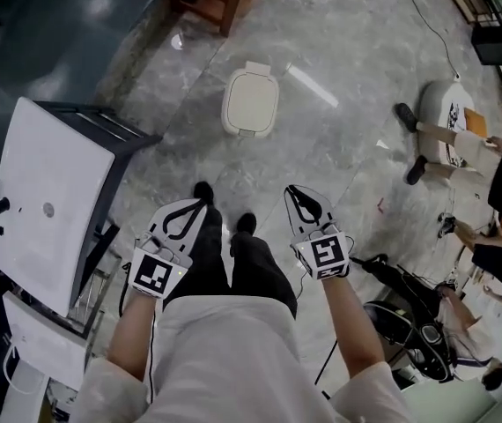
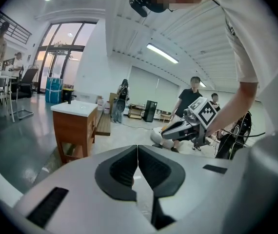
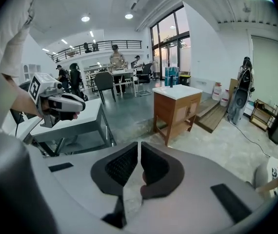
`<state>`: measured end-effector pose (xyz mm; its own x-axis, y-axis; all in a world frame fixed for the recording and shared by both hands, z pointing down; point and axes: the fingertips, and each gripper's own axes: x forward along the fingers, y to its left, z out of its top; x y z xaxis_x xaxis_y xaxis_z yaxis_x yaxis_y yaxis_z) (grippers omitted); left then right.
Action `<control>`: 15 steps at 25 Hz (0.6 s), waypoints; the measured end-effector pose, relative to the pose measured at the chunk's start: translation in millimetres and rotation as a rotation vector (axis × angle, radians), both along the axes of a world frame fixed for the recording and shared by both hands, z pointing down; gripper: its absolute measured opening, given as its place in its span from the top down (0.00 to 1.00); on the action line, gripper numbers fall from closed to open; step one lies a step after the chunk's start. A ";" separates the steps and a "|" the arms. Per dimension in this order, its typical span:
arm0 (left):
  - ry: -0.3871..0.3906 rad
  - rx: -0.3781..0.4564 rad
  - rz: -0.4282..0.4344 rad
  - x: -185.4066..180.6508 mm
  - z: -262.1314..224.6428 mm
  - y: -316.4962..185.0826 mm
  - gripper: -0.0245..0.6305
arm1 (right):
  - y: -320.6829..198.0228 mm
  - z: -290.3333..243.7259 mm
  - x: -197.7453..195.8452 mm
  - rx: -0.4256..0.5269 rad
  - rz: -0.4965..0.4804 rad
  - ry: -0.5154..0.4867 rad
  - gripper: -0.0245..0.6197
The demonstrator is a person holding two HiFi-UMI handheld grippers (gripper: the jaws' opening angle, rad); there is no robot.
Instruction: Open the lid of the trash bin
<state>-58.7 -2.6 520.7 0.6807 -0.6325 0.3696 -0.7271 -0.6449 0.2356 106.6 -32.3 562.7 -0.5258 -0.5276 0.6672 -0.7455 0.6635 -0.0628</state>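
Head view: the cream, rounded-square plastic trash bin [image 1: 250, 101] sits lid-down on the grey marble floor [image 1: 348, 148], well ahead of the left gripper [image 1: 179, 221] and right gripper [image 1: 306, 208]; I judge no reach has begun.

Left gripper view: jaws together, empty.

Right gripper view: likewise together, nothing between.

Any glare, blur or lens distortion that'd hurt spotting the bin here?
Head view: sharp; the trash bin is evenly lit, but a light streak glares off the glossy floor close beside it. Left gripper view: strong fisheye, black corners, strip light blown out. Right gripper view: same fisheye curving; windows bright, the rest evenly exposed.
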 end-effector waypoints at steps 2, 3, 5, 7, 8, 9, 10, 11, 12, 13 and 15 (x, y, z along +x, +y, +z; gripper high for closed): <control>0.004 -0.019 -0.003 -0.3 8.4 0.2 0.94 | -5.0 17.4 -5.4 -0.029 -0.019 0.015 0.92; 0.007 -0.029 -0.009 -0.5 11.9 -0.1 0.94 | -7.9 26.1 -7.9 -0.045 -0.029 0.023 0.92; 0.009 -0.053 -0.024 -0.8 20.3 -1.8 0.94 | -15.1 43.2 -12.5 -0.069 -0.054 0.042 0.92; 0.015 -0.072 -0.049 0.3 29.7 -6.1 0.94 | -24.1 59.6 -16.8 -0.089 -0.083 0.056 0.92; 0.019 -0.080 -0.062 1.4 34.4 -8.6 0.94 | -28.3 67.9 -17.5 -0.100 -0.095 0.061 0.92; 0.021 -0.087 -0.073 2.7 39.4 -11.4 0.94 | -32.5 76.8 -17.4 -0.111 -0.104 0.065 0.92; 0.017 -0.089 -0.079 3.8 44.9 -14.6 0.94 | -36.9 86.6 -16.8 -0.121 -0.111 0.067 0.92; 0.010 -0.086 -0.081 4.9 50.9 -18.1 0.94 | -41.4 97.5 -15.9 -0.130 -0.119 0.071 0.91; 0.001 -0.086 -0.086 5.9 57.2 -21.3 0.94 | -45.5 108.9 -15.2 -0.141 -0.128 0.074 0.91; -0.003 -0.092 -0.098 6.8 63.7 -23.8 0.94 | -48.8 120.0 -15.5 -0.157 -0.140 0.077 0.91; 0.008 -0.125 -0.149 8.3 77.1 -27.0 0.94 | -54.0 141.2 -18.4 -0.187 -0.167 0.077 0.91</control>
<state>-50.4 -29.7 597.8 0.5865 -0.6759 0.4463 -0.8099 -0.4957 0.3136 88.2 -86.3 703.9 -0.5393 -0.3012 0.7864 -0.6340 0.7599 -0.1437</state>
